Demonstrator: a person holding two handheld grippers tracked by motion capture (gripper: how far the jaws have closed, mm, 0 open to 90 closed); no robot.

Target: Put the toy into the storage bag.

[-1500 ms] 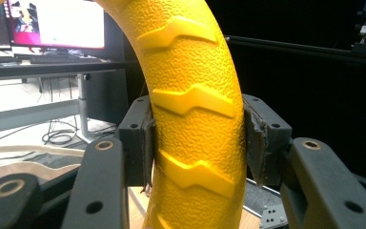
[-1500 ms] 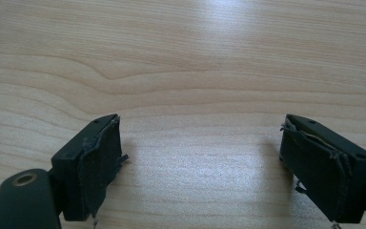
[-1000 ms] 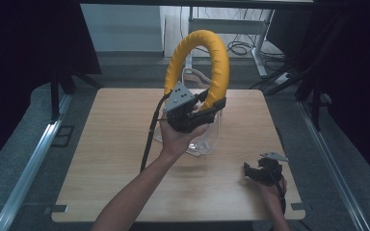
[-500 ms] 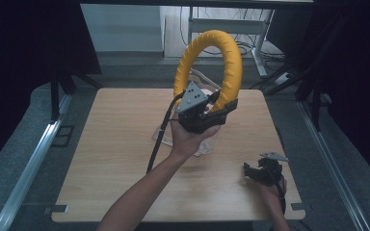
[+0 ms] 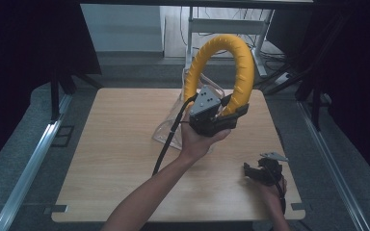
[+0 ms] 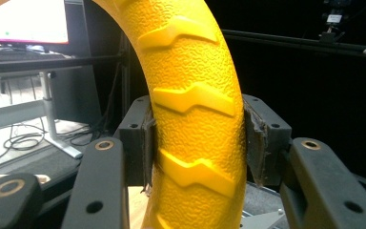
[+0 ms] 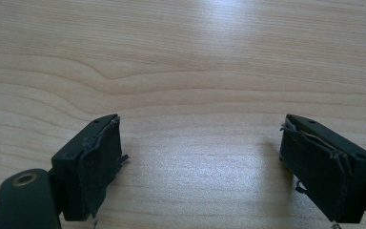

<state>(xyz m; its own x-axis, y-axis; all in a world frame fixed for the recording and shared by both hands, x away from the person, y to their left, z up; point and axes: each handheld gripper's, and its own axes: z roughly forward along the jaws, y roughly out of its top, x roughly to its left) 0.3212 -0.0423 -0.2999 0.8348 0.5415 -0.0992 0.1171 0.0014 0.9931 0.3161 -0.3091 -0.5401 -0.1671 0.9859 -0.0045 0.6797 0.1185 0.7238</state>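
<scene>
A yellow ring [image 5: 243, 67] with a tyre-like tread stands upright in the air over the far middle of the wooden table [image 5: 115, 144]. My left gripper [image 5: 232, 109] is shut on its lower right part. In the left gripper view both pads press the sides of the ring [image 6: 190, 71], with the left gripper [image 6: 198, 143] around it. A clear plastic container [image 5: 169, 129] sits on the table behind and below the hand. My right gripper [image 5: 253, 171] rests at the front right of the table. Its jaws stand wide open over bare wood [image 7: 171, 57], with nothing inside the right gripper [image 7: 200, 162].
Metal rails [image 5: 33, 159] run along both sides of the table. Black frame posts [image 5: 313, 96] stand at the far corners. Beyond the far edge are a desk leg [image 5: 190, 29] and cables [image 5: 274, 62] on the floor. A lit monitor [image 6: 26, 21] shows in the left gripper view.
My left hand has carried the yellow ring to the right over the table, still gripped. The right gripper has stayed where it was.
</scene>
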